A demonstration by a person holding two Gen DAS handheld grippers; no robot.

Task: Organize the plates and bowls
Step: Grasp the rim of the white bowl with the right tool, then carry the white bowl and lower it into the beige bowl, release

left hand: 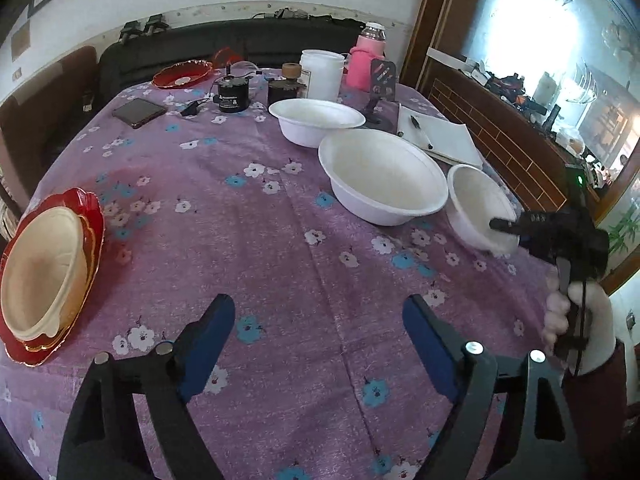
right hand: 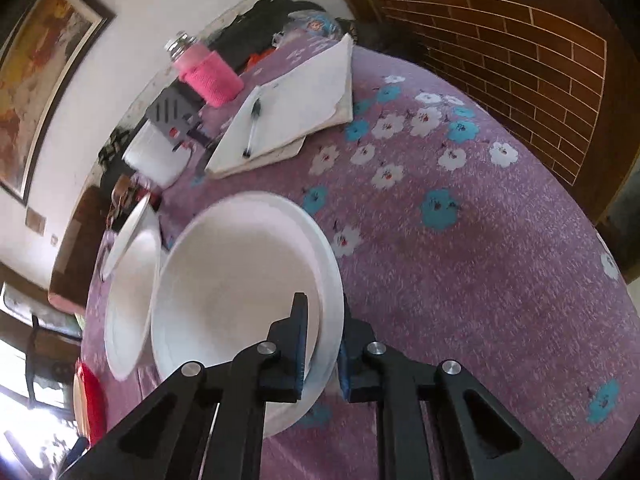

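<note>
My left gripper (left hand: 318, 344) hangs angled down over the table, jaws wide apart with nothing between them. My right gripper (right hand: 323, 344), held in a white-gloved hand (left hand: 576, 320), is clamped on the small white bowl (right hand: 240, 292)'s rim.

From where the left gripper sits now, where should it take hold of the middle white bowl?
Take the middle white bowl by its near rim, one finger inside and one outside, coming from the open tablecloth side. The rim flares into a thin lip, and bowls crowd its other sides.
</note>
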